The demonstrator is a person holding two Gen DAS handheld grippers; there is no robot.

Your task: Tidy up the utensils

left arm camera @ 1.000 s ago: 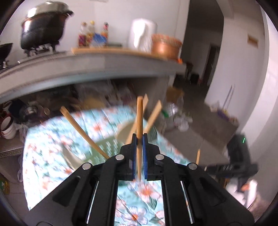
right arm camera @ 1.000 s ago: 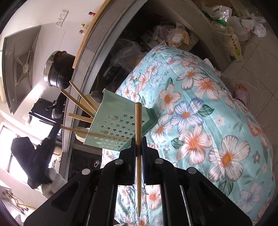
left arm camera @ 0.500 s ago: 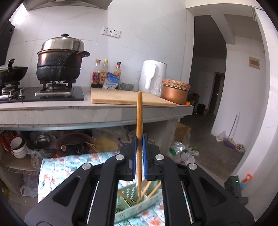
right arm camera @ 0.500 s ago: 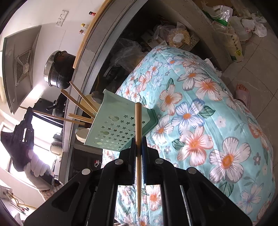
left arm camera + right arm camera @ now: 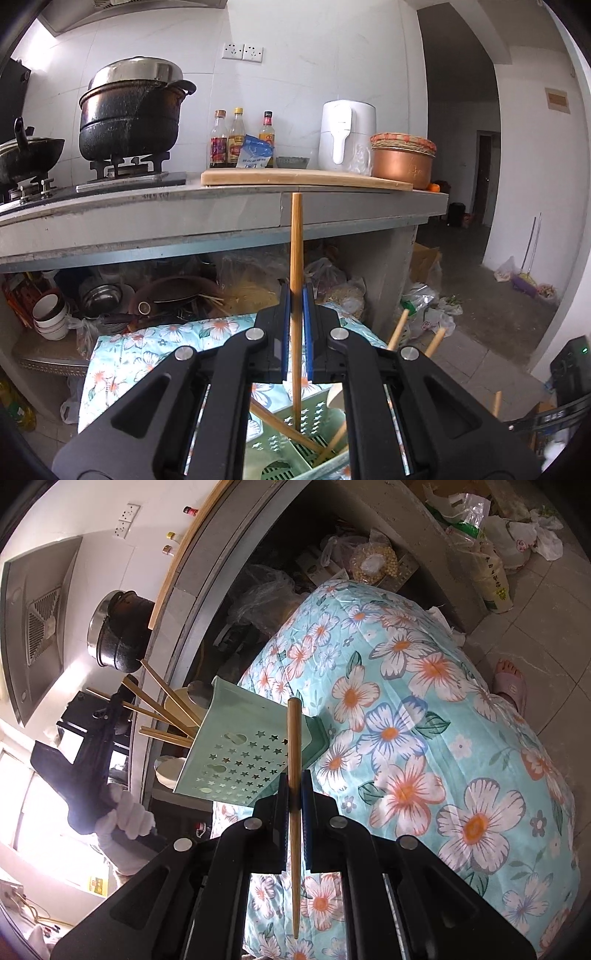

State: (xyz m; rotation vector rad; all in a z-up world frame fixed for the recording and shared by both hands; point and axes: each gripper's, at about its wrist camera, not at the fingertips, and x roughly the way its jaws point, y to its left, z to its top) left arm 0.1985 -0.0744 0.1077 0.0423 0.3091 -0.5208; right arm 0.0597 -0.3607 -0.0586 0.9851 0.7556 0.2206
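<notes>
1. The left gripper [image 5: 296, 325] is clamped on a smooth round bamboo chopstick [image 5: 296, 254], tip inside the star-perforated mint plastic holder [image 5: 236, 755].
2. The right gripper [image 5: 294, 805] pinches a second chopstick [image 5: 295, 775] beside the holder, above the floral cloth [image 5: 424, 738].
3. The left has since lowered over the holder; the right is unchanged.

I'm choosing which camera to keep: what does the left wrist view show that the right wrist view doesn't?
Only the left wrist view shows the white air fryer, the copper pot and the holder's inside. Only the right wrist view shows the range hood and a sandalled foot. Both show the green utensil holder, the floral cloth and a chopstick clamped in that tool.
</notes>
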